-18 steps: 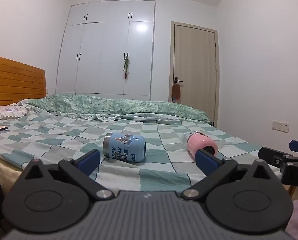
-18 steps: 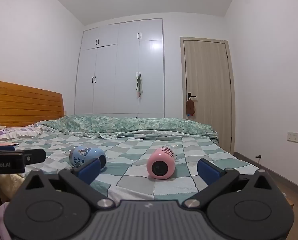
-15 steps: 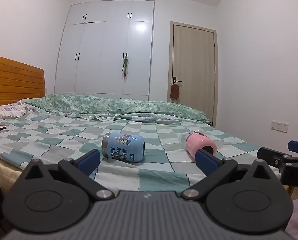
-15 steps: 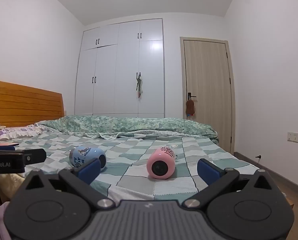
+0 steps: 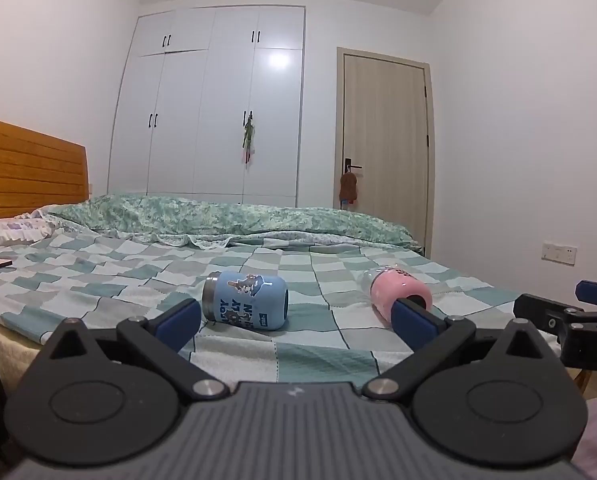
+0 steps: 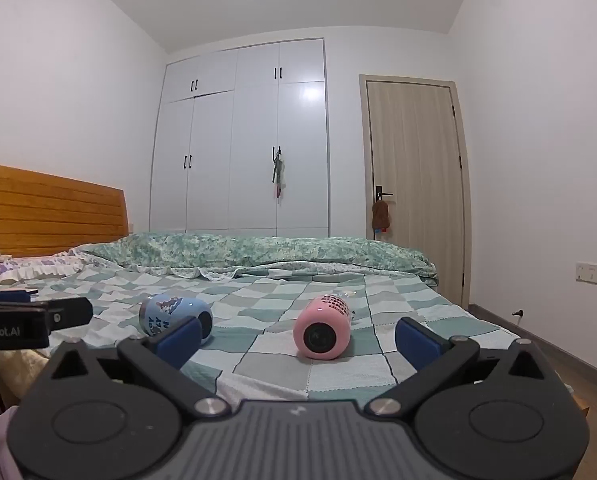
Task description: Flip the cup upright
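A blue cup with cartoon print lies on its side on the checked bedspread. A pink cup lies on its side to its right. In the right wrist view the blue cup is at left and the pink cup points its base at the camera. My left gripper is open and empty, short of the blue cup. My right gripper is open and empty, short of the pink cup. Each gripper shows at the edge of the other's view.
A rolled green quilt lies across the far side of the bed. A wooden headboard stands at left. A white wardrobe and a door are behind. The floor is at right.
The left gripper's view has dropped slightly relative to the bed. The cups have not moved. The right gripper's view is unchanged.
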{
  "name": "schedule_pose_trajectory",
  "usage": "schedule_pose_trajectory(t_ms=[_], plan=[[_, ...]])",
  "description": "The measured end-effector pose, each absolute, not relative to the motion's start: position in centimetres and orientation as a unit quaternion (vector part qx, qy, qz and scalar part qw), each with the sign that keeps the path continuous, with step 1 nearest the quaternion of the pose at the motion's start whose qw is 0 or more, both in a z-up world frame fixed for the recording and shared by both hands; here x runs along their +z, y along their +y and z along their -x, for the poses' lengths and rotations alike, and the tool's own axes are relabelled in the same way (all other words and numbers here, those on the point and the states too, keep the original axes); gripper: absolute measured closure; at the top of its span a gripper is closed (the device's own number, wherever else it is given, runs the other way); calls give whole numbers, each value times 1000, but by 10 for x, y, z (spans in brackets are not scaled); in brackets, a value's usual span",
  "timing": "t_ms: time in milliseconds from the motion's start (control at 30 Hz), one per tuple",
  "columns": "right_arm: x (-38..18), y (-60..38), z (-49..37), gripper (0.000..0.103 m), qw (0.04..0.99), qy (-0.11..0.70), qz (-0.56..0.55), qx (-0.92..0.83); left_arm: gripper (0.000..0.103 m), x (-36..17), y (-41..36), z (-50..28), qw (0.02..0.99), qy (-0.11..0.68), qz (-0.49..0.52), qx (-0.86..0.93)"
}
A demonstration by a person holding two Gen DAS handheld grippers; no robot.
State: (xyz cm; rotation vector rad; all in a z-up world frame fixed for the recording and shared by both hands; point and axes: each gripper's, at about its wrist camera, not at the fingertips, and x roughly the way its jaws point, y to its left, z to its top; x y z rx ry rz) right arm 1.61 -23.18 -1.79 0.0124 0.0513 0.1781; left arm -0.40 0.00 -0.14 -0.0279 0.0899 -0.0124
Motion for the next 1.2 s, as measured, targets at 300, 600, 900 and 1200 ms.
schedule_pose_trajectory(t_ms=[300, 600, 900, 1200], plan=[[-17, -231, -15, 0, 996, 25, -8, 90, 0, -2, 0, 6, 999, 41, 14, -6], [-15, -231, -15, 0, 996, 25, -8, 90, 0, -3, 1, 7, 999, 40, 15, -9], [-14, -231, -15, 0, 996, 26, -8, 90, 0, -3, 2, 7, 999, 40, 16, -9], [-15, -230, -14, 0, 996, 25, -9, 90, 0, -2, 2, 8, 999, 39, 15, -9]])
